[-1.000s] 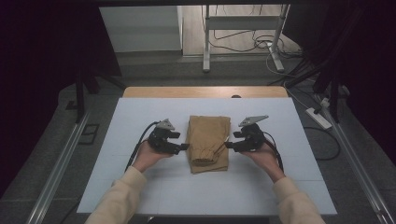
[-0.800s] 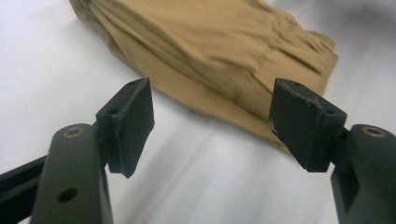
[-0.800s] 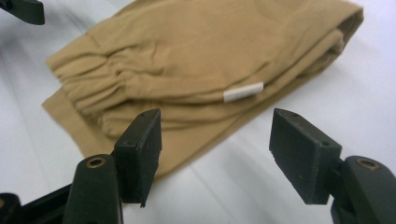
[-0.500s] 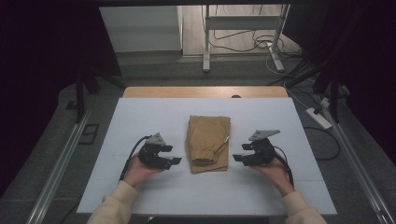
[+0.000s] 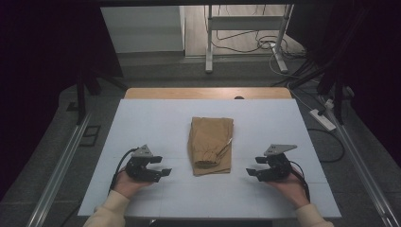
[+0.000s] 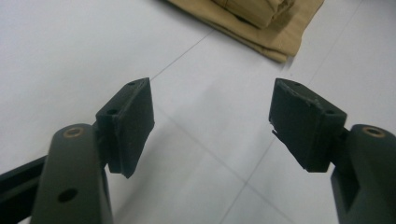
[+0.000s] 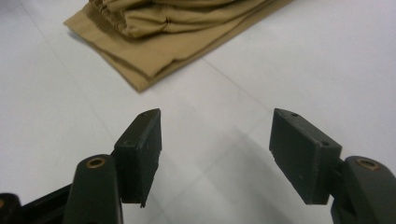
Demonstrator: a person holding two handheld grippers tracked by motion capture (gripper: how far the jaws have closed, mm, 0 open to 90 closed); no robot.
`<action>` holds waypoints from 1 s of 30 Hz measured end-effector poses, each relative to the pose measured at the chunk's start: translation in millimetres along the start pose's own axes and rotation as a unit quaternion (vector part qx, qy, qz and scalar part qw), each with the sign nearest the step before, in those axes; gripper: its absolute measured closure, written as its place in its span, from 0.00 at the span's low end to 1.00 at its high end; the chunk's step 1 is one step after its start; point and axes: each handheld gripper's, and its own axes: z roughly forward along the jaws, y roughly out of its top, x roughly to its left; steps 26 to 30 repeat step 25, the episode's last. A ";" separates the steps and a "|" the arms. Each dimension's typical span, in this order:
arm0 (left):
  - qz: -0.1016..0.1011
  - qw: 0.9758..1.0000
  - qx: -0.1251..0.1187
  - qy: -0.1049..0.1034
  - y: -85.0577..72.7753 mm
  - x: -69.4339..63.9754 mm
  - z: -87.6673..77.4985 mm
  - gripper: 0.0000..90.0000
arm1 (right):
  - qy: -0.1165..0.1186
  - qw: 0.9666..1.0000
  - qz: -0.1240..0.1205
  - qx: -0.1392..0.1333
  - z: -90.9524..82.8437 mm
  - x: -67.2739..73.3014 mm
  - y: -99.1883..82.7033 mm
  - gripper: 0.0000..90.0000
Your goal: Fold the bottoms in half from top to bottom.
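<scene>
Cloth [image 5: 210, 145]: tan, folded rectangle, soft; matte white table [image 5: 142, 123].

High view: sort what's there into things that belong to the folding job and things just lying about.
Part of the job:
folded tan garment
left gripper
right gripper
white table

Just lying about:
power strip on the floor
cables on the floor
metal stand

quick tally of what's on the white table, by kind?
Folded tan garment: 1
Grippers, both open and empty: 2, left gripper, right gripper
Hands holding them: 2, left hand, right hand
Total: 5, all on or over the table
</scene>
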 end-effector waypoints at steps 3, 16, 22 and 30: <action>-0.001 1.000 0.001 0.000 -4.1 -1.0 -2.4 0.34 | -0.001 1.000 0.002 -0.001 -6.8 -0.6 -6.8 0.39; -0.002 1.000 0.004 -0.002 -7.1 -1.9 -3.0 0.34 | 0.004 1.000 0.011 -0.011 -14.3 -3.0 -15.1 0.39; -0.003 1.000 0.003 -0.002 -7.6 -1.4 -3.1 0.34 | 0.002 1.000 0.011 -0.014 -15.0 -2.5 -15.1 0.39; -0.004 1.000 0.002 -0.002 -8.1 -1.1 -3.4 0.34 | 0.002 1.000 0.010 -0.014 -15.3 -2.0 -15.2 0.39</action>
